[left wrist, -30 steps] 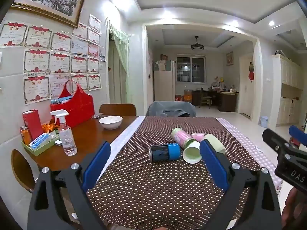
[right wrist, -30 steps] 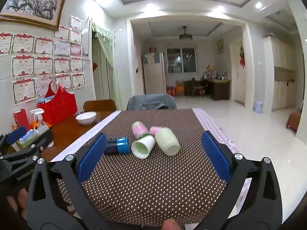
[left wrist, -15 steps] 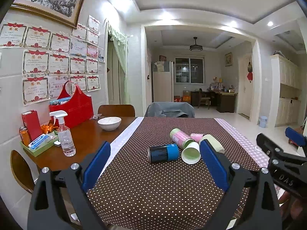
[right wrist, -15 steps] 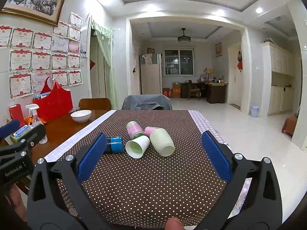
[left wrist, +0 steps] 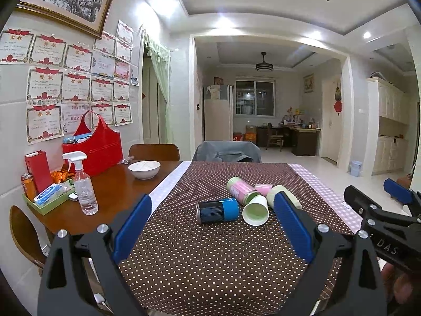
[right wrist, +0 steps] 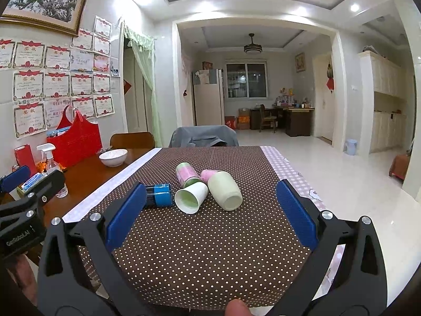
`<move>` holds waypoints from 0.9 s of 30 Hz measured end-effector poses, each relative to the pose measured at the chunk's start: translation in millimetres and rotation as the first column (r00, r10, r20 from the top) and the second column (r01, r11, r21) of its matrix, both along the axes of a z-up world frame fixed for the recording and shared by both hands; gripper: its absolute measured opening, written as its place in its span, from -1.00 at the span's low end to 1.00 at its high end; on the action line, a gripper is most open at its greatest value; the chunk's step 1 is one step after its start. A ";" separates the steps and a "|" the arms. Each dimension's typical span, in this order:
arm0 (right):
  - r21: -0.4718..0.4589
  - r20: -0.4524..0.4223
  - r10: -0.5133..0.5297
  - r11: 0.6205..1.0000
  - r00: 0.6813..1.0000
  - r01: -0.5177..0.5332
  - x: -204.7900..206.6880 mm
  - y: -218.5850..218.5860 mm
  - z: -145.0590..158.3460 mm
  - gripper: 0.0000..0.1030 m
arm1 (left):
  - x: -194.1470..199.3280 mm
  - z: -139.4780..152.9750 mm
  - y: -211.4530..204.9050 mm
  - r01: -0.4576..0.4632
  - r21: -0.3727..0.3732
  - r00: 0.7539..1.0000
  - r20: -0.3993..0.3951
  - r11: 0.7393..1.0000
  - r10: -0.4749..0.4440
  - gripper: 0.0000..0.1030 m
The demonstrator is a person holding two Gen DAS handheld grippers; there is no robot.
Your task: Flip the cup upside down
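Several cups lie on their sides in a cluster on the brown dotted tablecloth (left wrist: 210,263): a blue and black cup (left wrist: 217,210) (right wrist: 158,195), a white cup with green inside (left wrist: 255,212) (right wrist: 191,197), a pink and green cup (left wrist: 239,188) (right wrist: 187,174), a small pink cup (left wrist: 263,188) (right wrist: 209,175) and a pale green cup (left wrist: 285,197) (right wrist: 225,189). My left gripper (left wrist: 211,230) is open and empty, short of the cluster. My right gripper (right wrist: 210,216) is open and empty, also short of it.
On the wooden table at the left stand a white bowl (left wrist: 144,169), a spray bottle (left wrist: 83,187), a red bag (left wrist: 96,147) and a green tray (left wrist: 46,200) of small items. Chairs stand at the far end. The table's right edge drops to the floor.
Both grippers have shifted slightly; the cups sit a little nearer in both views. Both grippers stay open. The cups have not moved.
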State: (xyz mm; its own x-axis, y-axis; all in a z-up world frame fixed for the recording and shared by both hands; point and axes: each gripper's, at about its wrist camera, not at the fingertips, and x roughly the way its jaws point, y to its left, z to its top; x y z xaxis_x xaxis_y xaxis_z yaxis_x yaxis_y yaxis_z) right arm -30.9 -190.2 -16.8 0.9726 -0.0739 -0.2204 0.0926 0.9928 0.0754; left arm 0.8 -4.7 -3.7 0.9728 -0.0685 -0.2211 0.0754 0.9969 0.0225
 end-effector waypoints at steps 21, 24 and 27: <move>-0.001 -0.008 0.004 1.000 1.000 -0.004 0.2 -0.7 -1.0 0.89 | -0.2 -2.0 -1.9 0.012 0.000 1.000 0.001 1.000 -0.012 0.80; 0.000 -0.008 0.005 1.000 1.000 -0.005 0.3 -0.9 -1.2 0.88 | -0.2 -2.2 -1.8 0.012 0.000 1.000 0.001 1.000 -0.012 0.80; -0.003 -0.008 0.004 1.000 1.000 -0.005 0.1 -1.2 -1.8 0.88 | 0.7 -3.0 -1.6 0.010 0.001 1.000 0.000 1.000 -0.010 0.80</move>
